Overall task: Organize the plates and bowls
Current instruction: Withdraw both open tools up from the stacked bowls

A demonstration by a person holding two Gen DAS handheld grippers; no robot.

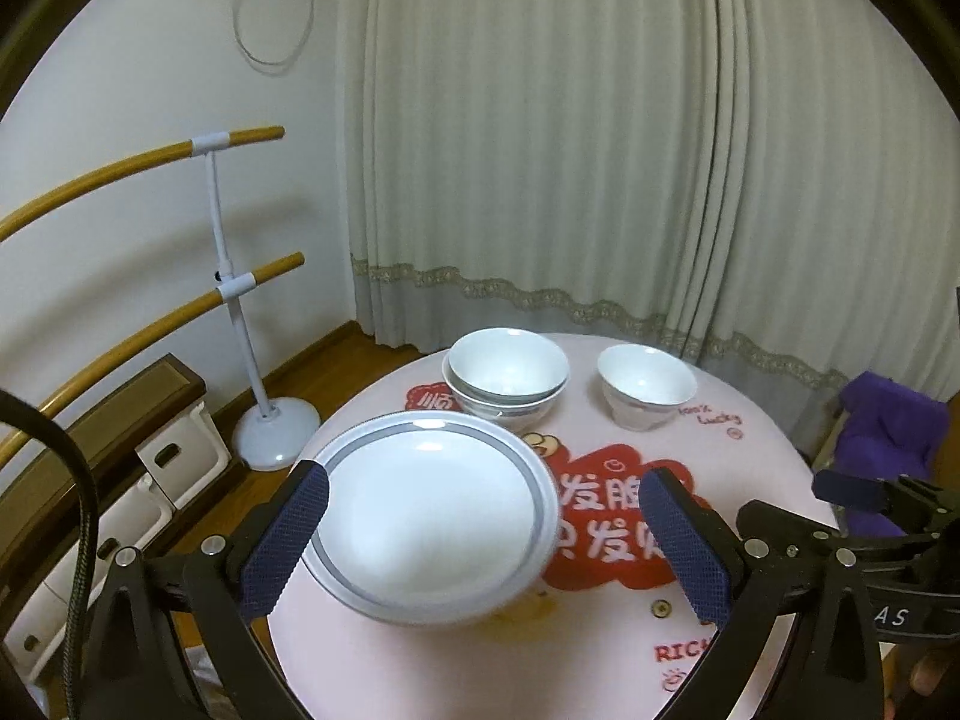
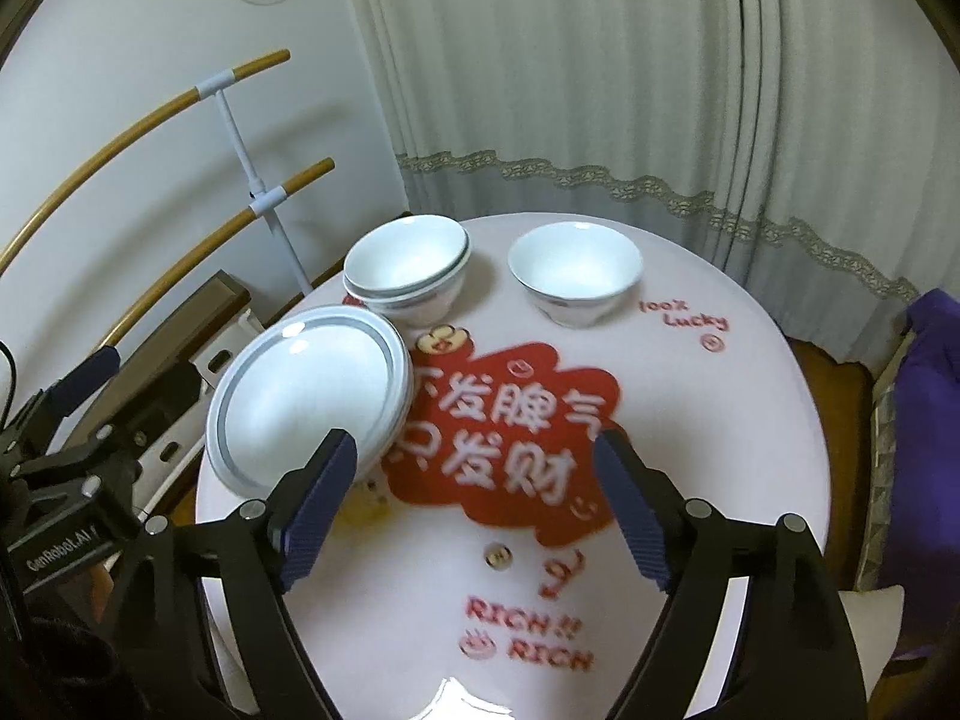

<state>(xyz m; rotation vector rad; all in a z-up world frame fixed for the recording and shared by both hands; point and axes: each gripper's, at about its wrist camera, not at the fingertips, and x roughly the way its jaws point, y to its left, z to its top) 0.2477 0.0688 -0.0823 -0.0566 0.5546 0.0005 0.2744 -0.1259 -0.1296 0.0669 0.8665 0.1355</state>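
- The left gripper [image 1: 483, 546] stood with its jaws spread wide, gripping nothing; its left pad overlapped the rim of the stacked plates [image 1: 429, 516] in view, though actual contact could not be confirmed.
- The right gripper [image 2: 477, 510] was likewise spread wide and empty, hovering over the red print on the round table [image 2: 750, 396].
- The stacked plates [image 2: 312, 396] lay near the table's left edge, the upper plate apparently shifted off-centre on the lower one.
- Two nested bowls [image 2: 408, 276] stood just behind the plates; a single bowl [image 2: 575, 279] stood apart to their right.
- Risk: a sideways nudge from the left pad would likely slide the plates toward the table edge.
- Risk: a one-sided pinch on a glazed bowl rim would probably slip or tip it.
- Risk: lowering the single bowl off-axis into the nest could chip a rim.
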